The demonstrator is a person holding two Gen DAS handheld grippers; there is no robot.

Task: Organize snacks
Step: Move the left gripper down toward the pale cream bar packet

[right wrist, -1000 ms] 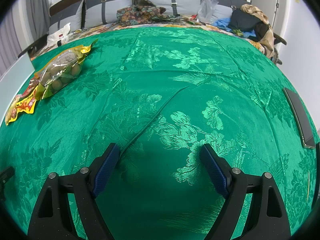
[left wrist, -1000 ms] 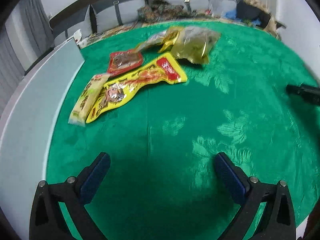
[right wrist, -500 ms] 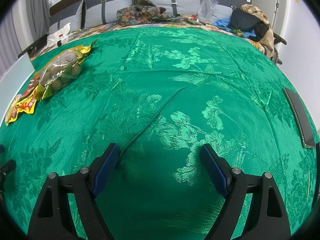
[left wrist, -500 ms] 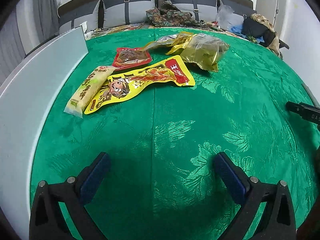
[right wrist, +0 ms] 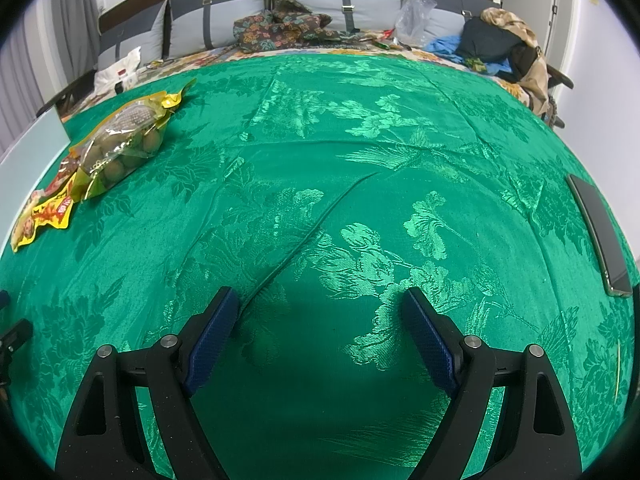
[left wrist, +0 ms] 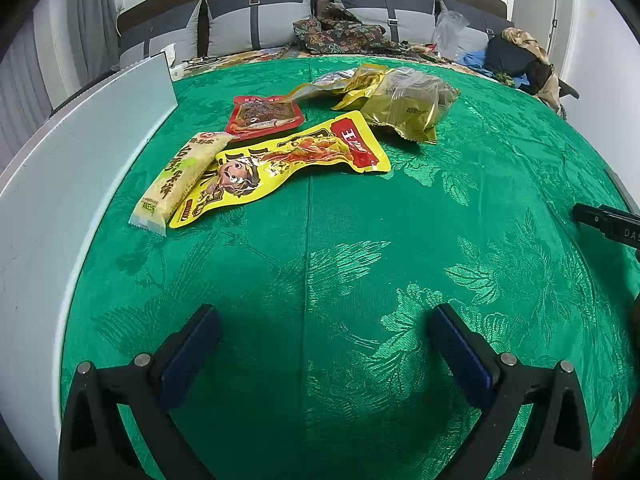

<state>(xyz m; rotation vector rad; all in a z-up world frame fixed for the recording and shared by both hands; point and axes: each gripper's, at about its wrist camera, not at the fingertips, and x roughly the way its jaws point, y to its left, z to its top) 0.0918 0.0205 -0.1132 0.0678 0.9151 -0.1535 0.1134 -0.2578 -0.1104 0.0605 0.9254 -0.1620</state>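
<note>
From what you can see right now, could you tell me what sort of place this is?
Most likely a living room at home: a table under a green brocade tablecloth, a sofa with grey cushions behind it strewn with clothes, and snack packets lying on the cloth.

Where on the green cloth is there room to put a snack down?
Bare cloth lies in front of the left tool, from the yellow packet to the white board. It is crowded behind, around the red packet and gold bag.
</note>
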